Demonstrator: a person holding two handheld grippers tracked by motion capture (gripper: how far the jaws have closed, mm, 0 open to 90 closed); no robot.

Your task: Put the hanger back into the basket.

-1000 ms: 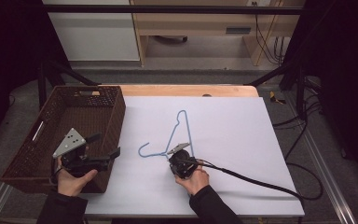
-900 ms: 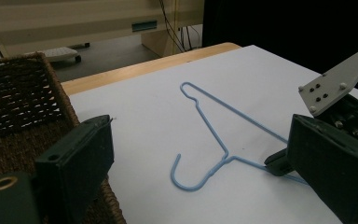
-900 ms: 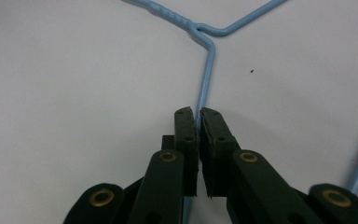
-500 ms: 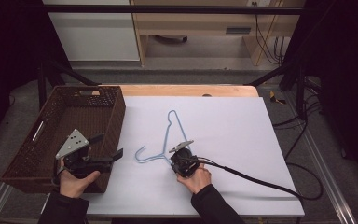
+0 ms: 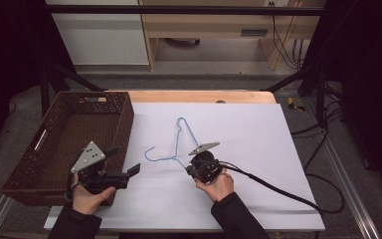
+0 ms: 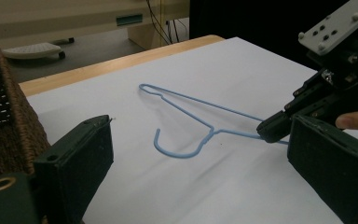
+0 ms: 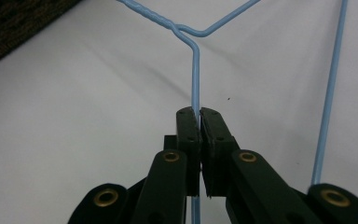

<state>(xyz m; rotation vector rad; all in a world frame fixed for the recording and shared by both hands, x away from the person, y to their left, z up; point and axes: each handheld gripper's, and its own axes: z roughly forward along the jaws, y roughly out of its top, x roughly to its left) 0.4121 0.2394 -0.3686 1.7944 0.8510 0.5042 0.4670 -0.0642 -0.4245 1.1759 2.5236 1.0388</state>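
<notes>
A light blue wire hanger (image 5: pixel 181 142) lies over the white sheet (image 5: pixel 258 134) at the table's middle, its hook pointing left toward the basket. My right gripper (image 5: pixel 193 168) is shut on the hanger's wire near one shoulder; in the right gripper view the wire (image 7: pixel 196 70) runs straight up out of the pinched pads (image 7: pixel 188 126) to the twisted neck. My left gripper (image 5: pixel 134 170) hovers by the basket's near right corner, open and holding nothing. In the left gripper view, the hanger (image 6: pixel 193 114) lies between its wide pads (image 6: pixel 81 156), farther off, with the right gripper (image 6: pixel 272 128) clamped on it.
A dark brown wicker basket (image 5: pixel 119 117) stands at the left of the table. A black cable (image 5: pixel 278 186) trails from the right gripper across the sheet to the right. Table frame legs and a shelf stand beyond the far edge.
The hanger has shifted left and toward the basket with the right gripper, one side lifting off the sheet. The left gripper has stayed about where it was.
</notes>
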